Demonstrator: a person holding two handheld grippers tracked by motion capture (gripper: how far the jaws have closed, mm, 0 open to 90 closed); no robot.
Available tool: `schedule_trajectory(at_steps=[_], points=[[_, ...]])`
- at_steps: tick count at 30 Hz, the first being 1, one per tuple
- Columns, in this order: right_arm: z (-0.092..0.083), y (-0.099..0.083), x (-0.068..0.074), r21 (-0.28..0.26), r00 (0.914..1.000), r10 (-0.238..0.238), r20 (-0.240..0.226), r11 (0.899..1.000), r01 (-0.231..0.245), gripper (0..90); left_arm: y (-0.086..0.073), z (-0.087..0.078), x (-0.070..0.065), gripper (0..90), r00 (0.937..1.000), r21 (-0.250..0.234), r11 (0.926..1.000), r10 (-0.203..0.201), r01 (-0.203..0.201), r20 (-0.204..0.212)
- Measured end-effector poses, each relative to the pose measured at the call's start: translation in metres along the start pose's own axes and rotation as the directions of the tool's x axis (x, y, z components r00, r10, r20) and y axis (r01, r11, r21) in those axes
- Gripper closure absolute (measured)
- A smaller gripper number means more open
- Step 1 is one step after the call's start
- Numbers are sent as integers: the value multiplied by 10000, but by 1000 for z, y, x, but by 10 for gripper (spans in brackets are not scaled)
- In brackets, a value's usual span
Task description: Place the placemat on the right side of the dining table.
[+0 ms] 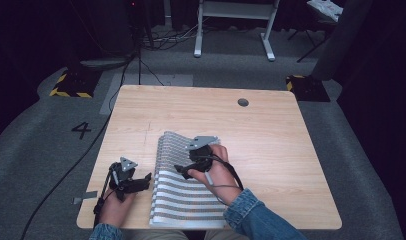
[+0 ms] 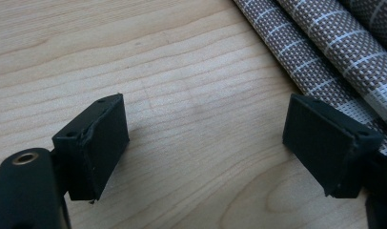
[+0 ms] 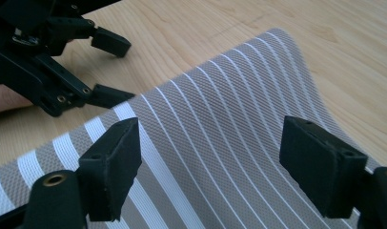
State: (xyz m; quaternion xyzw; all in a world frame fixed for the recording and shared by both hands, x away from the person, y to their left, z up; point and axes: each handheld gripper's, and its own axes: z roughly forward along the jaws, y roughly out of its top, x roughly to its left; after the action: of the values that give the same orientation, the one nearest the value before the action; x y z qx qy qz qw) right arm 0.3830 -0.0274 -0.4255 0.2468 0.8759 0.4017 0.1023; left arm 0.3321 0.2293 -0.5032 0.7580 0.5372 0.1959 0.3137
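Note:
A striped woven placemat (image 1: 183,192), grey-brown with white lines, lies at the near middle of the wooden table (image 1: 271,140), its far end curled up into a fold. My right gripper (image 1: 181,171) hovers over the mat with its jaws pointing left and standing open. In the right gripper view the mat (image 3: 220,109) curves beneath my open right gripper (image 3: 208,167), which holds nothing. My left gripper (image 1: 145,181) rests by the mat's left edge, open. In the left gripper view my left gripper (image 2: 206,143) frames bare wood, with the mat's folded layers (image 2: 325,43) at upper right.
A round cable hole (image 1: 243,102) sits near the table's far edge. Beyond the table are a grey carpet with cables, a white desk frame (image 1: 236,25) and yellow-black striped stand bases (image 1: 71,86). The left gripper (image 3: 122,71) also appears at the upper left of the right gripper view.

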Motion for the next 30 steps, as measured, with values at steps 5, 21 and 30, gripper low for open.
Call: schedule_trajectory(at_steps=[5, 21, 30], points=[[19, 8, 18, 39, 9999, -144, -16, 9999, 144, 185, 2, 2, 0, 156, 10000, -19, 10000, 31, -31, -48], [51, 7, 47, 133, 9997, -190, -120, 9997, 191, 163, 3, 3, 0, 158, 10000, 20, 10000, 64, -64, 21], [61, 2, 52, 599, 9998, -184, -59, 9980, 187, 155, 2, 2, -1, 158, 10000, -20, 10000, 30, -30, 43]])
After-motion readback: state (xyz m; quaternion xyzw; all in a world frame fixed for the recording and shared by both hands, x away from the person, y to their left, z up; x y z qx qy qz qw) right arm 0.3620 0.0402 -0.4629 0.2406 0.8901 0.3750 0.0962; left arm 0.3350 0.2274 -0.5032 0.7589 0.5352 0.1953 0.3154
